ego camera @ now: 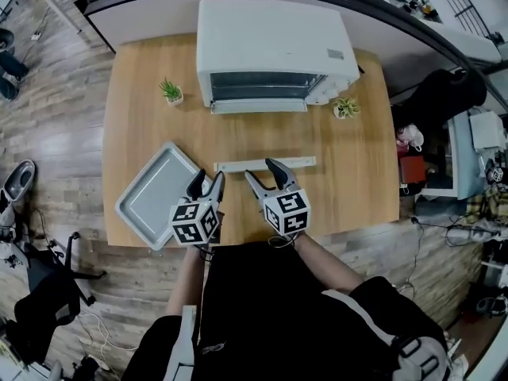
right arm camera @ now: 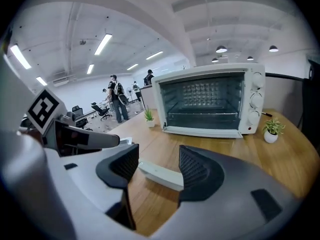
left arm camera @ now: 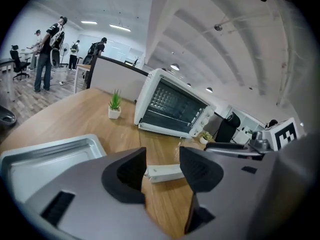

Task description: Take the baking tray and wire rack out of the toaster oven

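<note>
My left gripper (ego camera: 209,178) and right gripper (ego camera: 259,170) gape empty; the round-cornered grey metal baking tray (ego camera: 151,193) lies on the wood-grain worktop (ego camera: 357,173). Plank-floored office around.

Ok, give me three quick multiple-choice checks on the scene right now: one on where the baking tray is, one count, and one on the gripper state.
1. Where is the baking tray relative to the toaster oven?
A. Inside it
B. Out on the table, beside the left gripper
C. On top of it

2. How many small potted plants stand on the table?
A. One
B. Two
C. Four

3. How do the jaws of the left gripper and the right gripper stand?
A. Apart, gripping nothing
B. Both shut on the tray
C. One shut on a plant

Answers:
1. B: the head view shows the tray flat on the wood, in front of the oven and to its left.
2. B: one plant stands on each side of the oven.
3. A: each gripper view shows a clear gap between its jaws.
</note>
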A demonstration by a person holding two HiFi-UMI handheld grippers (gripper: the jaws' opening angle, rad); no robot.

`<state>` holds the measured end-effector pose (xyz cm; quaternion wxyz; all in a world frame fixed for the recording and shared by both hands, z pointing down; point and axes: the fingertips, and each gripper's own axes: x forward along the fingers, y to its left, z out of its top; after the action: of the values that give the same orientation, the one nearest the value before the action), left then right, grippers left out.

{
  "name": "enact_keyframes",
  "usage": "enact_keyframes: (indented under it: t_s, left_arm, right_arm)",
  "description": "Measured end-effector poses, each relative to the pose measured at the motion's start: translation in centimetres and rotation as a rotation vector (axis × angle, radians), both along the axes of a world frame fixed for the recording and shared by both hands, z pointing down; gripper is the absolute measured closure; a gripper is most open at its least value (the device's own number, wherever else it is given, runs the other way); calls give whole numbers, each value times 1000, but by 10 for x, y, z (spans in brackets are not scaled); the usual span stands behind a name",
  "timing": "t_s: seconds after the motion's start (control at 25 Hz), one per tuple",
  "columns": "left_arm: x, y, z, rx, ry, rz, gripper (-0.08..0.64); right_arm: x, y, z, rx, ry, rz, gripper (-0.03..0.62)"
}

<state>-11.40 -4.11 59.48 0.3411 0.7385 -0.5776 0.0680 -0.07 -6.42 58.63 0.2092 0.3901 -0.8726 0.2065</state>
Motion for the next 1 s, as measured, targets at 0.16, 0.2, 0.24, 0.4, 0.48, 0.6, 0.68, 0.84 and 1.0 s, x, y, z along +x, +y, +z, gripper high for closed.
enact_keyframes:
  t_s: [0.16,0.2,0.24,0.4,0.48,0.6,0.68,0.84,1.0]
  left_arm:
    - [25,-28,-4,10,14,44,342]
    - [31,-37,-5,15,19,53,342]
    - [36,-47,-7,20,23,61,342]
    - [53,-85,-16,42,73,62,342]
    - [60,-102,-21,50,124,38,342]
    - [62,-127,-22,51,242,-32,342]
    - [60,-145,-19,45,348,-96,342]
    - [51,-183,-6,44,523,-226,342]
    - [39,-214,12,49,612,-322,342]
  right_arm:
    - [33,-18,-4,8,-8,75,333]
    - [40,-24,-4,9,-14,93,333]
    - [47,-32,-5,9,-24,111,333]
    - [72,-62,-14,3,-124,189,334]
    - [83,-77,-20,12,-172,216,344]
    - [91,-101,-23,-16,-276,255,344]
    - [96,-119,-20,-59,-357,294,344]
    - [102,-160,-9,-135,-508,373,344]
    - [104,-203,9,-234,-662,457,353]
